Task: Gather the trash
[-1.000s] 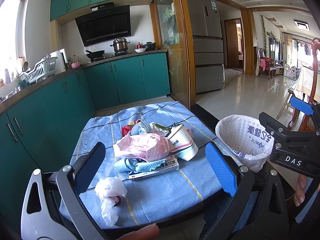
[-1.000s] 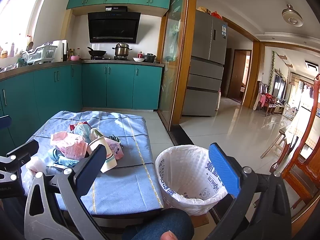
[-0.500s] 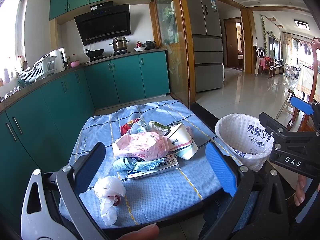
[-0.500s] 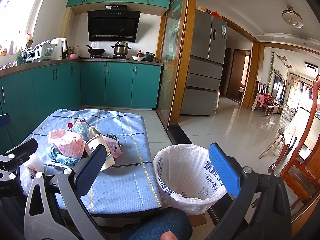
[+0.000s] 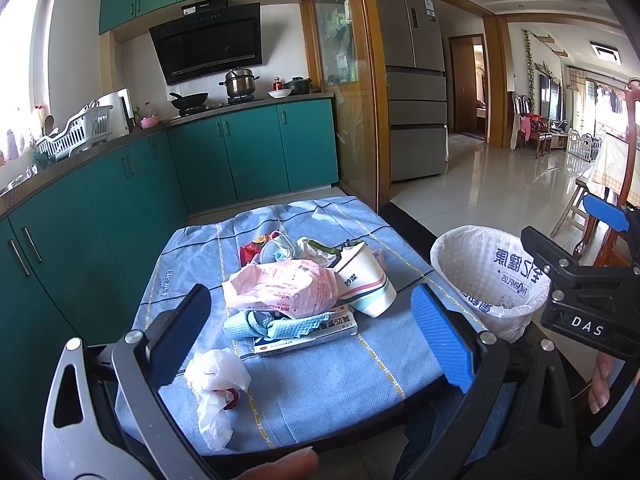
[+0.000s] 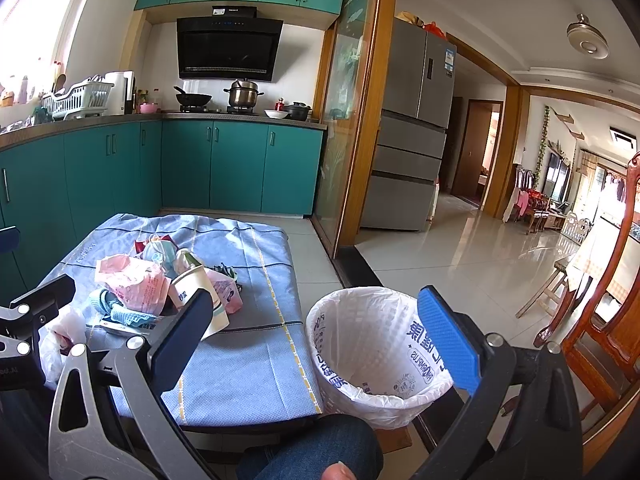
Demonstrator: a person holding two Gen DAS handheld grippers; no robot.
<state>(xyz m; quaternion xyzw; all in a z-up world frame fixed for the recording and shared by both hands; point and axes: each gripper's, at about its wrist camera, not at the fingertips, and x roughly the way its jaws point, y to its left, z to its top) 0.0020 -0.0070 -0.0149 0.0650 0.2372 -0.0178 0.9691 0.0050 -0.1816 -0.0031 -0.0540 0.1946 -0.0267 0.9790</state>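
Note:
A heap of trash lies on a low table with a blue cloth point(image 5: 320, 384): a pink plastic bag point(image 5: 280, 288), a paper cup point(image 5: 366, 280) on its side, a flat box point(image 5: 308, 334) under a blue rag, and a crumpled white tissue point(image 5: 216, 376) near the front. A white-lined bin point(image 5: 490, 276) stands to the table's right; it also shows in the right wrist view point(image 6: 372, 352). My left gripper point(image 5: 312, 340) is open and empty, near the table's front edge. My right gripper point(image 6: 316, 344) is open and empty, near the bin.
Teal kitchen cabinets point(image 5: 120, 184) run along the left and back. A grey fridge point(image 5: 416, 80) stands behind a wooden door frame. A wooden chair point(image 6: 600, 320) stands at the right. My knee point(image 6: 312, 448) is below the table edge.
Both grippers have shifted only slightly; the right view has drifted a little rightwards. Nothing was taken hold of or let go.

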